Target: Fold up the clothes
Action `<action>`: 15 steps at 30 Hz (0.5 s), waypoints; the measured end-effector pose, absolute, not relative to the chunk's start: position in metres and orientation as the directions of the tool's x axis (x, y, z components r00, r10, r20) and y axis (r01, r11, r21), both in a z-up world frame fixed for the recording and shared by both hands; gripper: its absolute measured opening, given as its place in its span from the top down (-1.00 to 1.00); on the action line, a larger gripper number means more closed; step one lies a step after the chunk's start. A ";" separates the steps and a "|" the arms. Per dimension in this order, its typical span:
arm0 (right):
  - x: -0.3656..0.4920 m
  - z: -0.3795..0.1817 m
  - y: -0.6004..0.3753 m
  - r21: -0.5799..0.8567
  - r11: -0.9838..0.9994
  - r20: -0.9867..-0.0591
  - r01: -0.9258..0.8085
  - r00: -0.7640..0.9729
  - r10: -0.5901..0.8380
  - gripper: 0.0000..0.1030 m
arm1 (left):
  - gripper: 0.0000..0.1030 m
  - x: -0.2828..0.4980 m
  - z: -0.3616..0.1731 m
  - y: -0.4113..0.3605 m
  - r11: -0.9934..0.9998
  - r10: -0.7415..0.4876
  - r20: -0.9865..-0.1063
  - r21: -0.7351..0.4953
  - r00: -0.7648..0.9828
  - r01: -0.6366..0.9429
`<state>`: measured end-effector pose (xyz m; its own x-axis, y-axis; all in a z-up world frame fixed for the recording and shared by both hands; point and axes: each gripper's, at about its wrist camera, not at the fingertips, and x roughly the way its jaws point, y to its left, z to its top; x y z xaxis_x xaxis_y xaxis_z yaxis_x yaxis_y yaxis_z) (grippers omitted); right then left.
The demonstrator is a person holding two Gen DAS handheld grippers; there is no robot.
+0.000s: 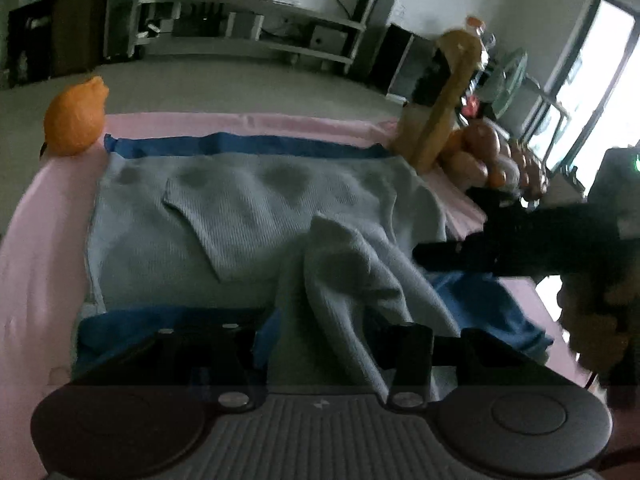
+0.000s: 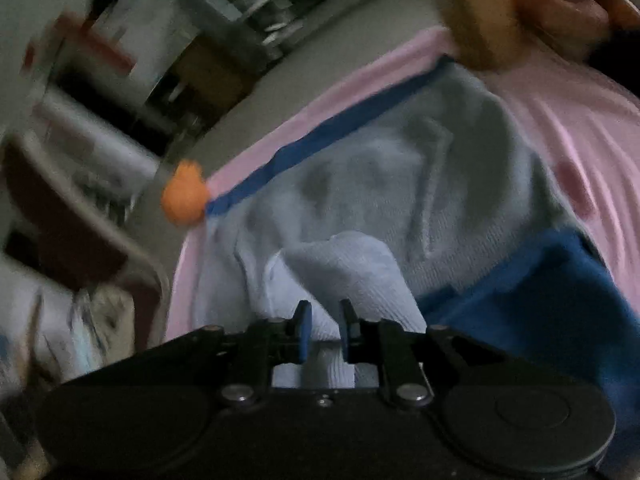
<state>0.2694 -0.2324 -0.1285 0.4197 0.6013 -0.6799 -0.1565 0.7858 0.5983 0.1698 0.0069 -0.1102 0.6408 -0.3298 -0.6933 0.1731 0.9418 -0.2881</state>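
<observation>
Low in the right wrist view, the right gripper (image 2: 325, 330) has its blue-padded fingers (image 2: 304, 330) a little apart, with pale knit cloth showing in the gap; they look loosened rather than pinching it, though blur makes contact hard to judge. At the bottom of the left wrist view, the left gripper (image 1: 332, 344) stands partly spread, and a raised fold of the light blue sweater (image 1: 248, 208) drapes between its fingers; I cannot tell whether either pad presses the cloth.

Just beyond, the sweater lies across a dark blue cloth (image 1: 240, 145) on the pink surface (image 1: 36, 248), one sleeve (image 1: 204, 224) already laid over the body in the middle of the frame. The bunched part (image 1: 352, 276) at lower centre is probably the next thing to lay flat. To do that well, set it down smoothly, square to the body, then let go cleanly.

Farther off, an orange toy (image 1: 74, 120) sits at the upper left corner of the surface, and stuffed toys (image 1: 472, 152) crowd the upper right.
</observation>
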 end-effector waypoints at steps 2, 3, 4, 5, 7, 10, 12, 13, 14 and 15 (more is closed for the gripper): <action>0.268 -0.127 -0.225 0.621 0.759 -0.655 -0.197 0.402 0.640 0.67 | 0.08 0.167 -0.110 0.004 0.929 -0.365 -0.703 -0.312 0.611 0.197; 0.268 -0.126 -0.221 0.628 0.746 -0.641 -0.221 0.396 0.657 0.58 | 0.08 0.162 -0.111 -0.002 0.924 -0.381 -0.711 -0.303 0.591 0.231; 0.267 -0.123 -0.216 0.618 0.745 -0.634 -0.250 0.401 0.661 0.48 | 0.08 0.157 -0.112 -0.009 0.921 -0.388 -0.718 -0.286 0.578 0.264; 0.267 -0.120 -0.210 0.607 0.744 -0.628 -0.279 0.406 0.664 0.33 | 0.07 0.152 -0.113 -0.017 0.921 -0.384 -0.723 -0.255 0.574 0.295; 0.266 -0.118 -0.195 0.558 0.762 -0.637 -0.328 0.419 0.647 0.32 | 0.04 0.146 -0.116 -0.027 0.919 -0.376 -0.731 -0.213 0.570 0.333; 0.267 -0.123 -0.174 0.495 0.796 -0.679 -0.348 0.417 0.604 0.32 | 0.04 0.142 -0.120 -0.035 0.914 -0.366 -0.738 -0.171 0.567 0.367; 0.267 -0.127 -0.164 0.451 0.823 -0.718 -0.344 0.408 0.564 0.50 | 0.04 0.143 -0.119 -0.030 0.916 -0.369 -0.735 -0.185 0.569 0.355; 0.266 -0.129 -0.163 0.432 0.836 -0.734 -0.338 0.408 0.544 0.62 | 0.04 0.144 -0.118 -0.026 0.918 -0.368 -0.734 -0.191 0.571 0.347; 0.266 -0.130 -0.164 0.425 0.842 -0.739 -0.331 0.411 0.534 0.84 | 0.04 0.145 -0.118 -0.023 0.921 -0.366 -0.733 -0.196 0.573 0.338; 0.267 -0.130 -0.168 0.439 0.840 -0.735 -0.319 0.410 0.540 0.86 | 0.04 0.147 -0.118 -0.020 0.922 -0.366 -0.731 -0.199 0.576 0.333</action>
<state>0.2666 -0.1676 -0.1296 0.4098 0.5396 -0.7355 -0.3186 0.8402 0.4389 0.1467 -0.0201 -0.1178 0.5756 -0.3658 -0.7313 0.3325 0.9218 -0.1993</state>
